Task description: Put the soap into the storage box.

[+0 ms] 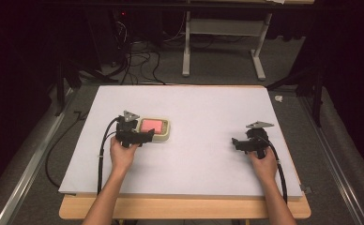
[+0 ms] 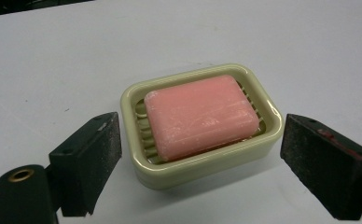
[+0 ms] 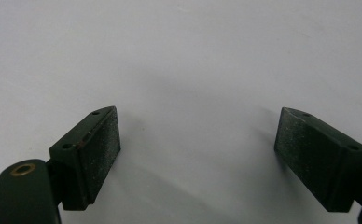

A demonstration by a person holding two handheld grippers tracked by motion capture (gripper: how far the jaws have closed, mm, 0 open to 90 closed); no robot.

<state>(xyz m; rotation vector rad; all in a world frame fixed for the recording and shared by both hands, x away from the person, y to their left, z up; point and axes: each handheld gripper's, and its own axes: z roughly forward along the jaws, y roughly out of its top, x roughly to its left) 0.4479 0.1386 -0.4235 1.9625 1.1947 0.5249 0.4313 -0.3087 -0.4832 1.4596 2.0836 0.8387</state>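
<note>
Soap dish (image 2: pixel 202 165) with pink soap bar (image 2: pixel 200 115) seated on white surface (image 1: pixel 208 112), not yet gripped; left tongs (image 2: pixel 200 161) spread wide, flanking dish without contact; right tongs (image 3: pixel 198 154) likewise released, well apart over bare surface; grasp and lift outstanding.

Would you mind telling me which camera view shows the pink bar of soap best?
The left gripper view: the soap lies close up in its cream dish, between the open jaws. The high view shows it small, partly behind the left gripper. The right gripper view faces bare table.
</note>
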